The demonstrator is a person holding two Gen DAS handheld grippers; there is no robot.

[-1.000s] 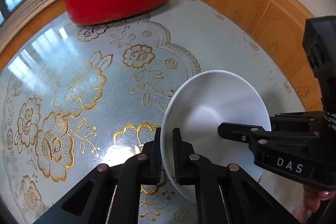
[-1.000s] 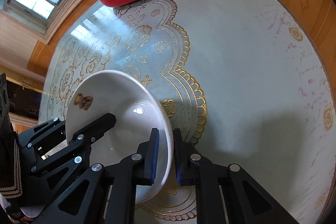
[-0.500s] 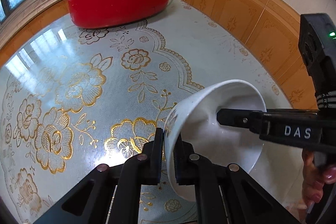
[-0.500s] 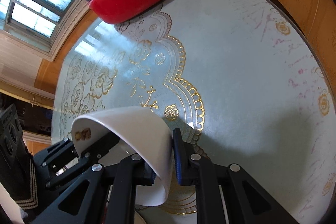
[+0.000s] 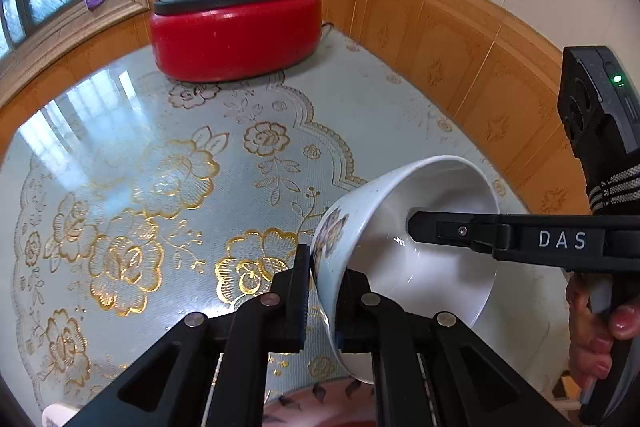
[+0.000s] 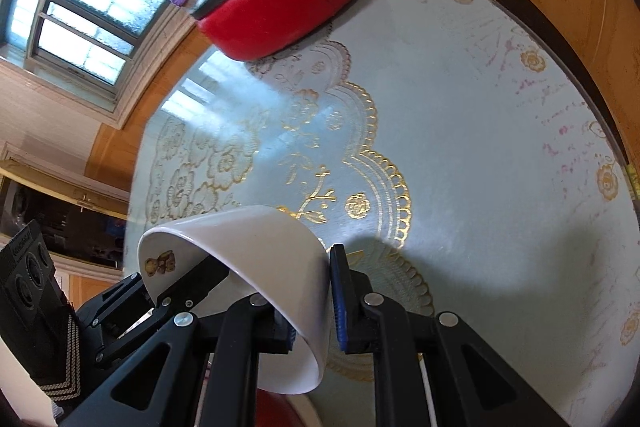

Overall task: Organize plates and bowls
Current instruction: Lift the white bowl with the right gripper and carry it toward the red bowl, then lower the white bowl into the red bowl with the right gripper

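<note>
Both grippers hold one white bowl (image 5: 400,267) in the air over the table, tipped on its side. It has a flower print outside and a small bear print (image 6: 160,263) inside. My left gripper (image 5: 324,267) is shut on the bowl's near rim, one finger outside and one inside. My right gripper (image 6: 316,287) is shut on the opposite rim of the bowl (image 6: 260,247), with its inner finger hidden behind the wall. In the left wrist view the right gripper's finger (image 5: 440,227) reaches into the bowl, and a person's hand (image 5: 600,327) grips its handle.
A red electric pot (image 5: 236,39) with a grey lid stands at the table's far end, also the red pot (image 6: 288,7) in the right wrist view. The table (image 5: 120,167) has a pale blue cloth with gold flowers. Wood panelling (image 5: 460,59) lines the right side. A reddish patterned dish (image 5: 320,399) lies just below.
The bowl has risen off the table and tipped further onto its side, held by both grippers. Both hands moved up, and more of the wall and pot shows.
</note>
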